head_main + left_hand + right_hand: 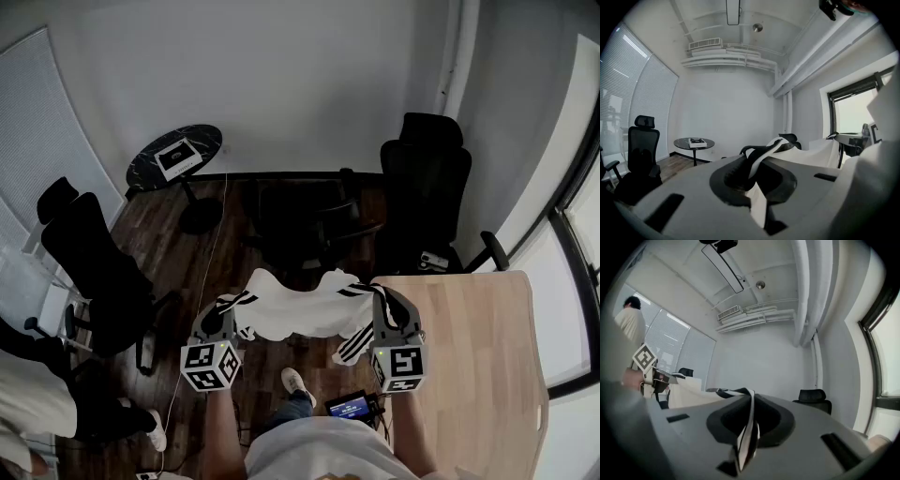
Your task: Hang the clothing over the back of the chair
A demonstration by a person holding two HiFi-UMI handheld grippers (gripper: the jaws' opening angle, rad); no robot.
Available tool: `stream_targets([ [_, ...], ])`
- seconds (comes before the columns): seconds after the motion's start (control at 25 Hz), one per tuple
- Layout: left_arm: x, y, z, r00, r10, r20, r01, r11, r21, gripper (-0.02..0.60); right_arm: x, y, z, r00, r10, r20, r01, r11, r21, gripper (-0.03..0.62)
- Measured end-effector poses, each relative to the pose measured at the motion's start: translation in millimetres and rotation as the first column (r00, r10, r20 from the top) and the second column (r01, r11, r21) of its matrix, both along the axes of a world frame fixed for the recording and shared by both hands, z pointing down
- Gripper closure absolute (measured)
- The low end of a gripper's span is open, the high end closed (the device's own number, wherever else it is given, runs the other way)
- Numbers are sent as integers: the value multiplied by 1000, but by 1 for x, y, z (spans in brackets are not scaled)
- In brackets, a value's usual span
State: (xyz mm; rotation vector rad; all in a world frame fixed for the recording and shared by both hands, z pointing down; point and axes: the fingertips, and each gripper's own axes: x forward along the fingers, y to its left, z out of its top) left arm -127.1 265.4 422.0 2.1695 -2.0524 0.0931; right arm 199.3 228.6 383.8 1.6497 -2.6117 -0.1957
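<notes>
A white garment with black stripes (298, 314) hangs stretched between my two grippers, in the air in front of me. My left gripper (223, 317) is shut on its left end, and in the left gripper view the striped cloth (764, 150) is pinched between the jaws (757, 165). My right gripper (382, 307) is shut on the right end, where a striped fold (750, 413) runs through the jaws (749, 422). Just beyond the garment stands a dark chair (302, 225), facing away, its back below the cloth's far edge.
A black office chair (427, 183) stands at the right by the wall, another (89, 253) at the left. A round dark table (175, 157) holds a box. A light wooden table (473, 361) is at my right. A person (33, 398) sits at lower left.
</notes>
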Motion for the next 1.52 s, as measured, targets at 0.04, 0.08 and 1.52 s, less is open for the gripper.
stream_targets([
  [0.04,1,0,2,1000,-6,-8,6,1000,-1,552,1,0,1,1000,-2,0,2,1000,-1,565],
  [0.08,2,0,4,1000,-10,-15,10,1000,-3,552,2,1,2,1000,-3,1,3,1000,-4,565],
  [1.52,-45,-222,-13,981,106,-162,-89,990,110,552,-42,-200,-17,994,5,105,-4,1000,-16,565],
])
